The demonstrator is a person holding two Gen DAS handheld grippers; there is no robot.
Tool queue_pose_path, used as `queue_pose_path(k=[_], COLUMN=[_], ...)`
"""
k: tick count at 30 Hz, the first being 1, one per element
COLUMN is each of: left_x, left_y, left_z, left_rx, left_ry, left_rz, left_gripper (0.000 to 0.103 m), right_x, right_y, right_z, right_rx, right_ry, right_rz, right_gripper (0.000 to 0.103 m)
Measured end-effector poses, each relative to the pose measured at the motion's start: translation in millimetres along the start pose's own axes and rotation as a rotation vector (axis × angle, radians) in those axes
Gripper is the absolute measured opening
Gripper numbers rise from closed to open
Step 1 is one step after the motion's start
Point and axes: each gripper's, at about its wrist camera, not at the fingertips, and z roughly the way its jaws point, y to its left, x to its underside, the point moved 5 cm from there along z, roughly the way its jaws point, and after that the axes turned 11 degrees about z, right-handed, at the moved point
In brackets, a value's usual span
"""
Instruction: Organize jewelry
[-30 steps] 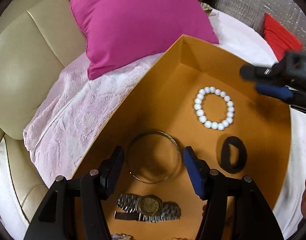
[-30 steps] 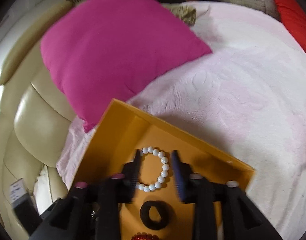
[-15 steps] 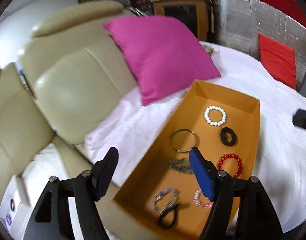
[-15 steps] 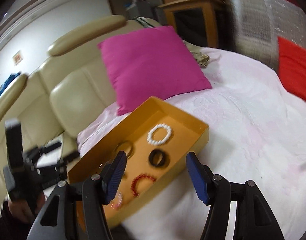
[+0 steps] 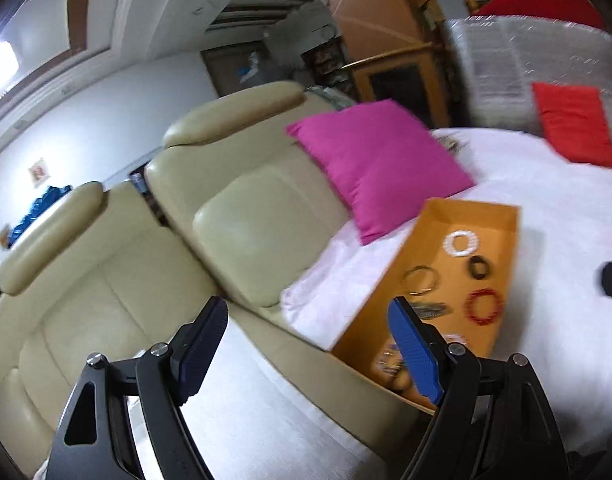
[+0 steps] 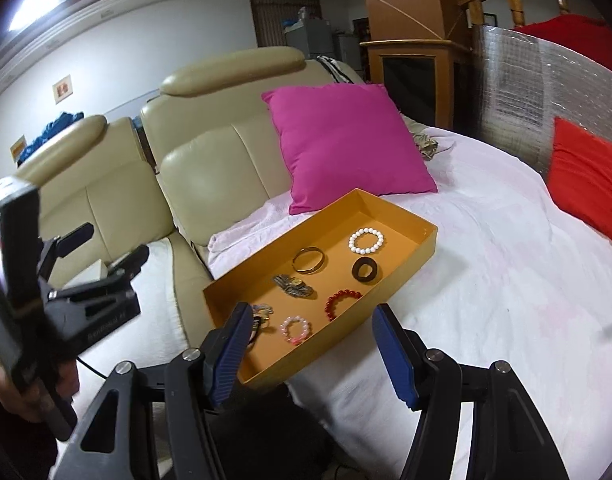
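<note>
Right wrist view: orange tray (image 6: 410, 249) sits mid-frame on a pale pink cover (image 6: 486, 280), just below a magenta cushion (image 6: 346, 140). Inside it, running from upper right toward lower left: white bead bracelet (image 6: 366, 240), gold bangle (image 6: 308, 261), black ring-shaped band (image 6: 365, 269), metal watch (image 6: 292, 285), red bead bracelet (image 6: 342, 302), pink bead bracelet (image 6: 295, 329). Right gripper (image 6: 310, 354) fills the bottom centre, jaws spread wide and holding nothing; the tray's near corner lies between and just above the blue pads. Left gripper (image 6: 102, 248) shows at the left edge, fingers parted, well apart from the tray, over a beige leather sofa (image 6: 210, 176). Left wrist view, blurred: left gripper (image 5: 310, 348) bottom centre, spread and empty; tray (image 5: 390, 292) at right of centre, partly behind the right-hand blue pad.
</note>
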Motion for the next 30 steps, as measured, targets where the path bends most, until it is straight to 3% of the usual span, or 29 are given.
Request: queue_pose_path(k=[3, 12, 19, 30], left_x=[-1.5, -3.8, -5.4, -3.3], left_y=[5.3, 25.1, 23.9, 23.8], left_z=[-22.0, -57.8, -69.1, -66.5], left_rx=[0.073, 0.163, 0.133, 0.134], left_ry=[-0.009, -0.073, -0.085, -0.083], left_rz=[-0.047, -0.134, -0.108, -0.113], left_gripper=[0.083, 0.083, 0.083, 0.083], right_x=[6.6, 12.7, 13.0, 12.7], right_y=[8.6, 32.9, 51.2, 52.4], right_z=[-17.0, -61.7, -78.2, -71.7], right_rx=[0.033, 0.160, 0.252, 0.252], right_ry=[0.002, -0.074, -0.148, -0.135], right_rz=[0.015, -0.021, -0.060, -0.028], right_gripper=[0.066, 0.066, 0.068, 0.069])
